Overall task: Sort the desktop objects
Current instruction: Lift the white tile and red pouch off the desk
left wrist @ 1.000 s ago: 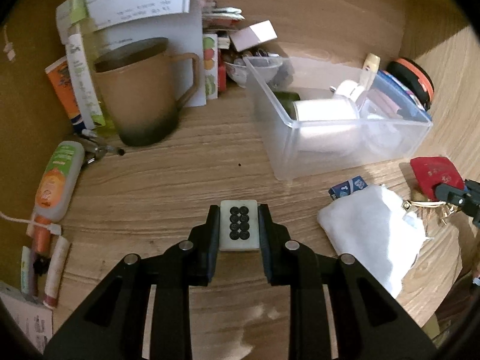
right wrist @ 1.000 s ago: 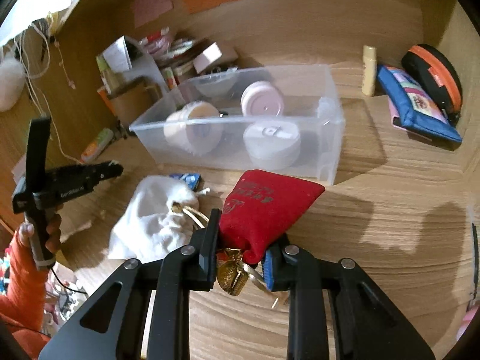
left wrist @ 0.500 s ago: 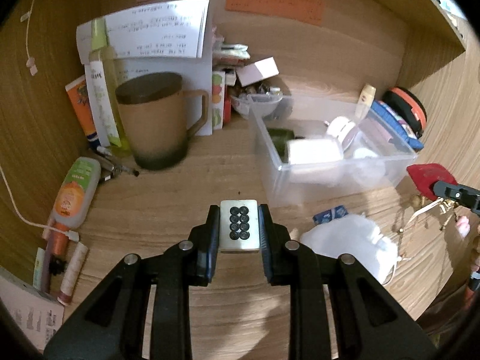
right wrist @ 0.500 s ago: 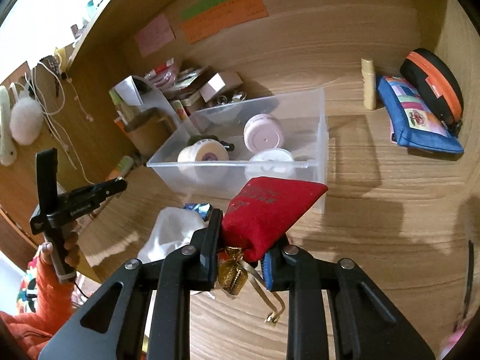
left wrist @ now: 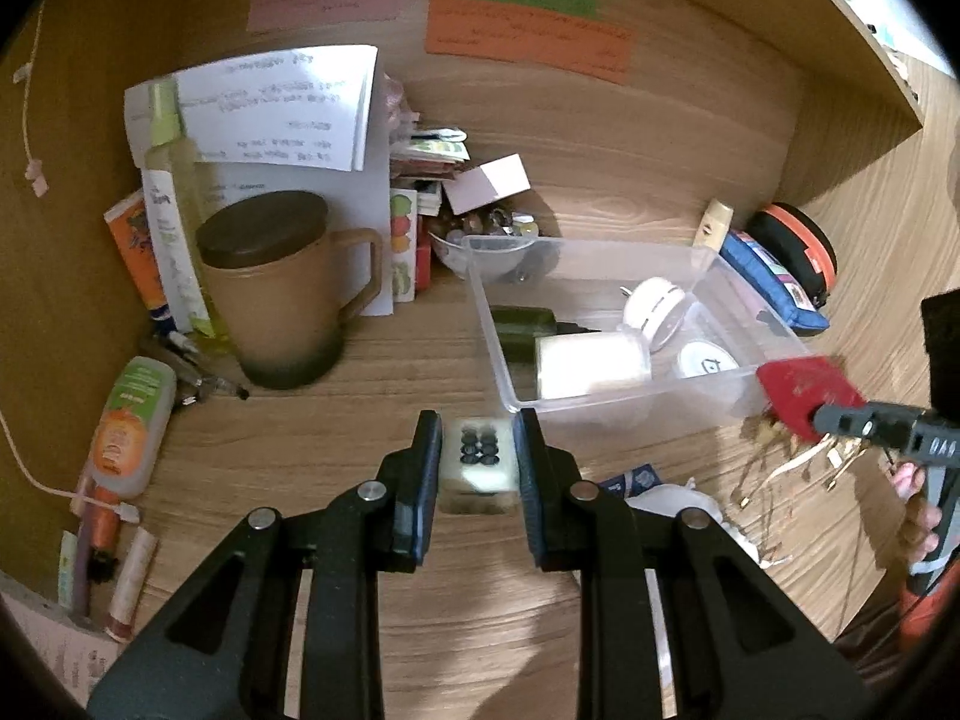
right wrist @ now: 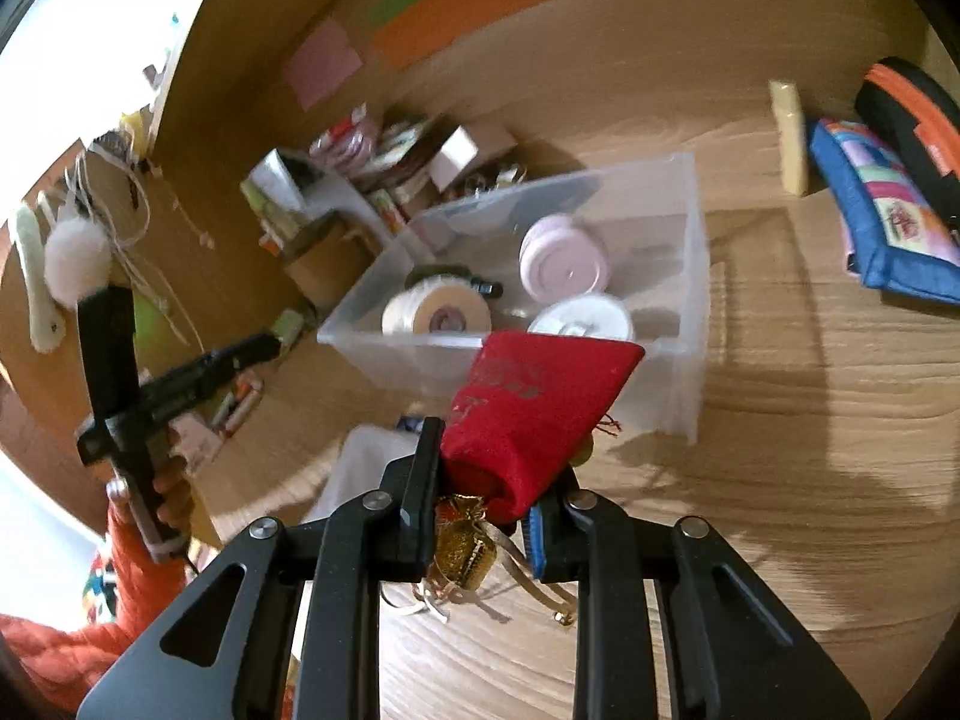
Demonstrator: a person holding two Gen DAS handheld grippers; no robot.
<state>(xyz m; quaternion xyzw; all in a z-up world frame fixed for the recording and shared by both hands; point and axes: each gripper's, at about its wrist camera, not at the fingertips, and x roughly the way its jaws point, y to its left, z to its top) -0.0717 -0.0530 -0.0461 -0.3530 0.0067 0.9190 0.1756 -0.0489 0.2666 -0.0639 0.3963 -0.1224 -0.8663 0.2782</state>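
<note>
Wooden walls and a wooden table (left wrist: pixel 372 372) fill both views, with pink, green and orange notes stuck high on the back wall. A clear plastic bin (left wrist: pixel 606 396) sits in the middle right of the left view, with a roll of tape and some round white things inside. A brown mug (left wrist: pixel 282 294) stands to the left of it.

The left tongs (left wrist: pixel 478 462) are pinching a small white block with black dots (left wrist: pixel 478 459). It sits right between the two tips, low in the middle of the frame, and it looks to be held up off the table, just short of the bin's near corner.

The right tongs (right wrist: pixel 498 480) are pinching a red cloth pouch (right wrist: pixel 534 402). The pouch sticks out past the tips toward the bin (right wrist: pixel 684 300), and gold strings (right wrist: pixel 474 564) hang down under it. I think the pouch is over the bin's near wall, but the picture is blurry there.

What could go wrong? The pouch is soft and held only at one end, so it could slip out. Its strings could catch on the bin's edge. Both tongs are near the same bin, so they might bump. The block could hit the rim and fall outside.
</note>
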